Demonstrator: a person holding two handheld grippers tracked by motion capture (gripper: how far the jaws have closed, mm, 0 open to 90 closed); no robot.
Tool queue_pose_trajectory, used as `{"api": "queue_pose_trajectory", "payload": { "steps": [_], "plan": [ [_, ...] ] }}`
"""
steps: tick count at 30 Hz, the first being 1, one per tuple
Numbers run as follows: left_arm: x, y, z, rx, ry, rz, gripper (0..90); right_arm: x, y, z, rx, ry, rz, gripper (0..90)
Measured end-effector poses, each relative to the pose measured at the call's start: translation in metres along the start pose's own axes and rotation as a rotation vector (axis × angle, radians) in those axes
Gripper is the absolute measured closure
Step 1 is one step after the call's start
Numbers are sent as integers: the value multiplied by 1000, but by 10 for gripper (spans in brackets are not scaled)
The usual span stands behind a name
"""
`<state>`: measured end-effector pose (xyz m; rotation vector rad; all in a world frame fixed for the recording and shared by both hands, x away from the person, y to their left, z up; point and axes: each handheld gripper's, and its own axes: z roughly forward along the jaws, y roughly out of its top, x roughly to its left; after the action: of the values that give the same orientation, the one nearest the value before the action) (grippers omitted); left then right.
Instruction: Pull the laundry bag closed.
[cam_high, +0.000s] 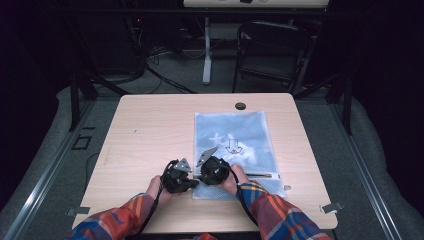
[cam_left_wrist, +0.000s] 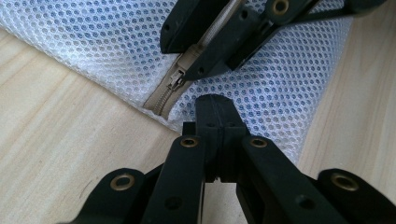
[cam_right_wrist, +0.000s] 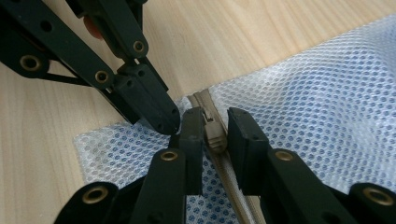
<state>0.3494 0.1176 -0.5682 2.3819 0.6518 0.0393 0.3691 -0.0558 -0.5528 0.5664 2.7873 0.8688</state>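
A white mesh bag (cam_high: 235, 135) with a printed sheet inside lies flat on the wooden table (cam_high: 150, 125). Its beige zipper (cam_right_wrist: 233, 196) runs along the near edge. In the right gripper view my right gripper (cam_right_wrist: 215, 119) is shut on the zipper slider (cam_right_wrist: 215, 135), one pad on each side. In the left gripper view the same gripper (cam_left_wrist: 182, 56) straddles the zipper (cam_left_wrist: 161, 98), and the pull tab (cam_left_wrist: 176, 79) pokes out below it. My left gripper (cam_left_wrist: 213, 100) is shut, its tip on the bag's edge (cam_left_wrist: 93, 42); whether it pinches fabric I cannot tell. Both grippers (cam_high: 192, 182) (cam_high: 204, 175) meet at the bag's near left corner.
Plaid-sleeved forearms come in from the bottom of the high view. A round cable hole (cam_high: 240, 106) sits at the table's far edge. Beyond the table stand a dark chair (cam_high: 272, 45) and a white stand leg (cam_high: 207, 55). Bare wood lies to the bag's left.
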Motion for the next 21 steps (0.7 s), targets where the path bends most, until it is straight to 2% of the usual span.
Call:
{"api": "queue_pose_trajectory", "payload": {
  "steps": [10,13,15,19,21],
  "plan": [
    [1,-1,0,-6,-1,-22,898,1,-2,7,2,0,16,804],
    [1,1,-3,-19,30,-26,866,1,-3,7,7,2,18,807],
    [3,1,-4,-21,20,-28,864,0,-3,7,7,6,16,809],
    [3,0,0,-1,14,-16,886,-1,-4,7,-1,11,23,811],
    [3,1,0,11,19,-24,900,0,-5,7,1,9,4,813]
  ]
}}
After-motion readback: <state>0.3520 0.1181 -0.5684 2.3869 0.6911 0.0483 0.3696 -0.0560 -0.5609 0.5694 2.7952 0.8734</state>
